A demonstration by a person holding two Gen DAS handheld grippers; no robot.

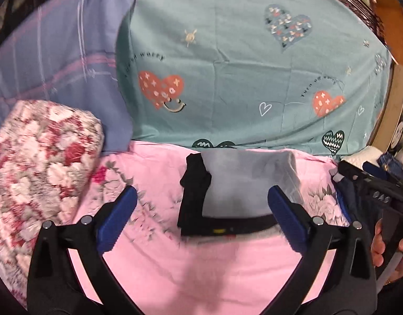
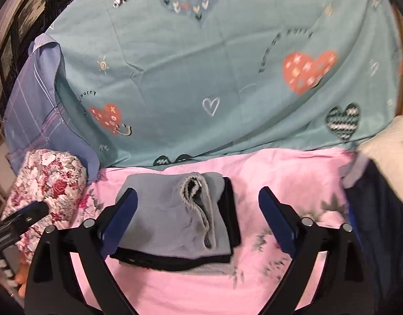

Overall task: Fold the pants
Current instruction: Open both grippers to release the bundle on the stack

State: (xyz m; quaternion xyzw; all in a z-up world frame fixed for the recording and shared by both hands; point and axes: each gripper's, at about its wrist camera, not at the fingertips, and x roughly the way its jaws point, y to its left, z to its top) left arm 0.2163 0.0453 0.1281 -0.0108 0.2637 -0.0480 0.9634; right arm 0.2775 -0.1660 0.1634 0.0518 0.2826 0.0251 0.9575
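Ahead in the left wrist view, the folded grey fleece pants with a black waistband lie on the pink floral sheet, between the left gripper's spread, empty blue-padded jaws. Likewise, the right wrist view shows the right gripper released above that stack, beside a red-and-white floral quilt roll.

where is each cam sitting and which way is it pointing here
Left wrist: sits on the left gripper, looking forward over the pink sheet at the folded grey pants; its open blue fingers show, with the person's right hand at the right edge.
Right wrist: sits on the right gripper, facing the same pants from a little further right; its own open fingers frame them.
Both share the pants, pink sheet, teal heart sheet and floral quilt.
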